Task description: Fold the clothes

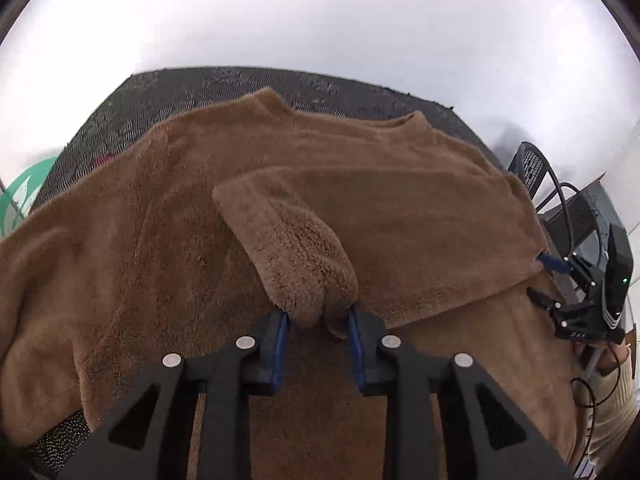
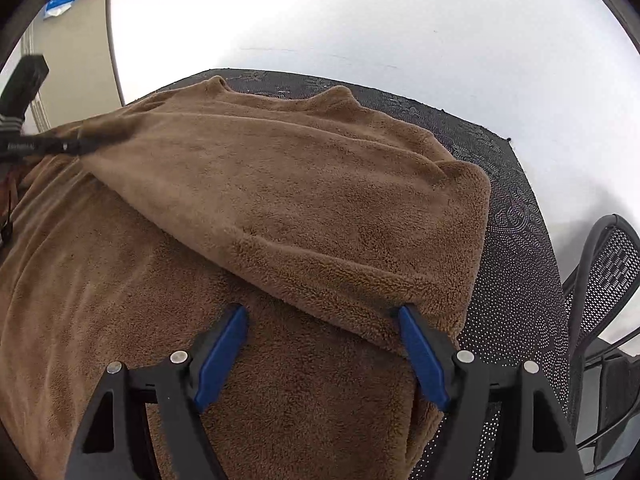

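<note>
Left wrist: left gripper [image 1: 318,322] jaws clamped on brown sweater [image 1: 280,184] fold; right gripper [image 2: 322,320] jaws apart.

We think this is an office — we see a big white table [image 2: 360,20], black mesh chairs [image 2: 612,256] and a plain pale floor [image 2: 80,40].

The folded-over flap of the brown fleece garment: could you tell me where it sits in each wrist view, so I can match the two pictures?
Left wrist view: the folded-over flap spans centre to right, and the left gripper pinches its corner.
Right wrist view: the flap fills the centre, with its hem crossing between the fingers of the open right gripper.
Shared landmark: the dark dotted mat beneath the garment.
</note>
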Demonstrator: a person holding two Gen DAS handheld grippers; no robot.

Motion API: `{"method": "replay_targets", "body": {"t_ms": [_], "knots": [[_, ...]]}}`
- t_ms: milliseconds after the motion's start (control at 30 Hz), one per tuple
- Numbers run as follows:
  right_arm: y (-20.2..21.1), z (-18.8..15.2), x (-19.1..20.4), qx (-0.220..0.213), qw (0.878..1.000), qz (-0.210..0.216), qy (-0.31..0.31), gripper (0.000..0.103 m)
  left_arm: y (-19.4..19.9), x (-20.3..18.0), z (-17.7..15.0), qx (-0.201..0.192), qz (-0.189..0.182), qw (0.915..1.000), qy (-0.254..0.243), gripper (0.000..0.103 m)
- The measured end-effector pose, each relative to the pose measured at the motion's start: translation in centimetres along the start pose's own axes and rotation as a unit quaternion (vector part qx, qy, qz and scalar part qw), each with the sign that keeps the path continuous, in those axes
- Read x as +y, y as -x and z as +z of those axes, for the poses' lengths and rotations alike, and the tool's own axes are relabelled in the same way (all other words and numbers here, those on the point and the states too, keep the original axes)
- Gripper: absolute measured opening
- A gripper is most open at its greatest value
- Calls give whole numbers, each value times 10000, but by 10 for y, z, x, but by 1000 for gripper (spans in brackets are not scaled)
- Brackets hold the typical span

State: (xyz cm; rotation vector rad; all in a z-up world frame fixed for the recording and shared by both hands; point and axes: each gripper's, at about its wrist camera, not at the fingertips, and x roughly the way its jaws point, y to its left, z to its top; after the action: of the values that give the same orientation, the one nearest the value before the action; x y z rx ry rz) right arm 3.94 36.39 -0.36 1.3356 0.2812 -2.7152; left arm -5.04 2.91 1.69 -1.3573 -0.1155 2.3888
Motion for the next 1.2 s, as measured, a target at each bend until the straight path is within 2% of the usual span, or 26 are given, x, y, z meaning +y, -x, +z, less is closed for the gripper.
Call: {"method": "replay_targets", "body": {"t_ms": [67,133,200,300,467,600,733,833,967,1133,1167,1200], "knots": [[0,0,0,12,10000,-55,-9,78,-3,5,-3,-15,-25,10000,71,40],[0,1,-1,15,10000,-79,-29,78,1,9,-3,-112,49,9999,120,47],[0,0,-3,13,10000,-76,-43,78,8,14,-1,-269,189,9994,147,60],[0,0,-4,3,10000,-58,-67,78,15,26,0,-380,226,9986,292,65],[0,0,-5,-3,10000,-33,-85,78,19,35,0,-389,195,9981,442,65],[0,0,-5,-2,10000,-16,-96,79,22,26,-7,-276,223,9994,-7,65],[0,0,-5,1,10000,-15,-90,81,21,14,-18,-105,606,9959,-657,65],[-1,1,-5,6,10000,-14,-90,81,11,5,-20,16,849,9920,-939,65],[-1,1,-5,3,10000,-13,-83,81,-2,-4,-14,25,957,9895,-1087,65],[-1,0,-5,0,10000,-6,-77,81,-10,-4,-3,-165,1328,9847,-1120,65],[-1,0,-5,-1,10000,-4,-77,81,-9,-1,-2,-192,1387,9846,-1044,64],[-1,0,-5,-2,10000,-3,-77,81,-8,2,-1,-219,1446,9845,-968,53]]}}
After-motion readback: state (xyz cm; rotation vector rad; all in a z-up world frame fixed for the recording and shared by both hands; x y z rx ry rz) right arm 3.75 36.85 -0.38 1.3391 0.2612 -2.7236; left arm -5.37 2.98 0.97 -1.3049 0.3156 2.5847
